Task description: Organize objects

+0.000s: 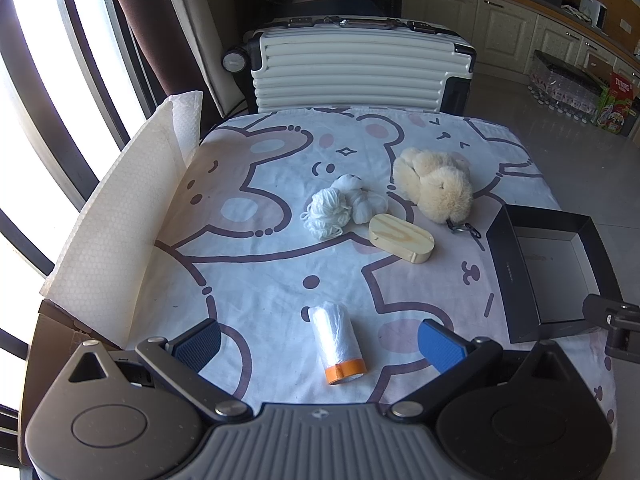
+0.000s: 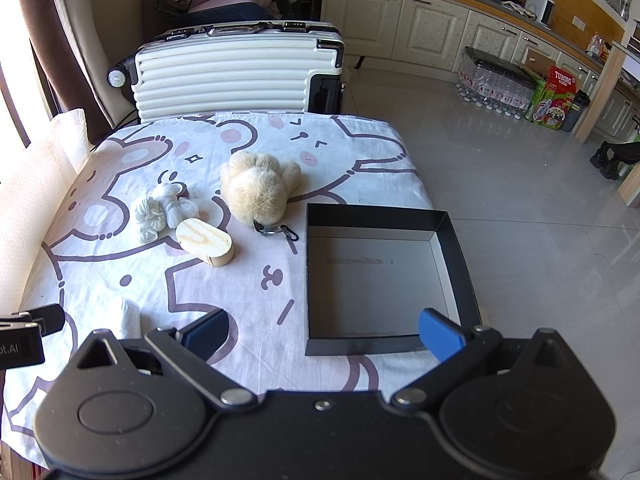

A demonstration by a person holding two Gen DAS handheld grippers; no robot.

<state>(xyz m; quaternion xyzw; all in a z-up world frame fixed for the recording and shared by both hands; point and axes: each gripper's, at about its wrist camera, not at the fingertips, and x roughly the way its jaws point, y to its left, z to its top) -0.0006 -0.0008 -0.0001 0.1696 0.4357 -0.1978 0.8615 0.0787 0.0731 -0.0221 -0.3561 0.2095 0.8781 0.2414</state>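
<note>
- Left wrist view: the left gripper (image 1: 319,344) hangs low over the near edge of the table (image 1: 280,280), jaws spread wide and holding nothing. The plastic bag roll (image 1: 339,342) lies on the cloth between the two blue pads (image 1: 198,346).
- Risk, left side: the roll is a cylinder with loose film. Closing off-centre may likely push it out sideways, or pinch film only and unwind it.
- Centre of table: white yarn bundle (image 1: 338,208), wooden oval box (image 1: 401,239) just beside it, and plush toy (image 1: 434,182) with a keyring clip (image 1: 464,228). Risk: yarn strands may snag a pad and drag neighbouring items.
- Right wrist view: the right gripper (image 2: 322,334) is level over the near edge, jaws fully released and empty, its right pad above the near wall of the empty black tray (image 2: 456,236).
- Risk, right side: the light tray sits at the table's right edge; a nudge could likely slide it off.
</note>
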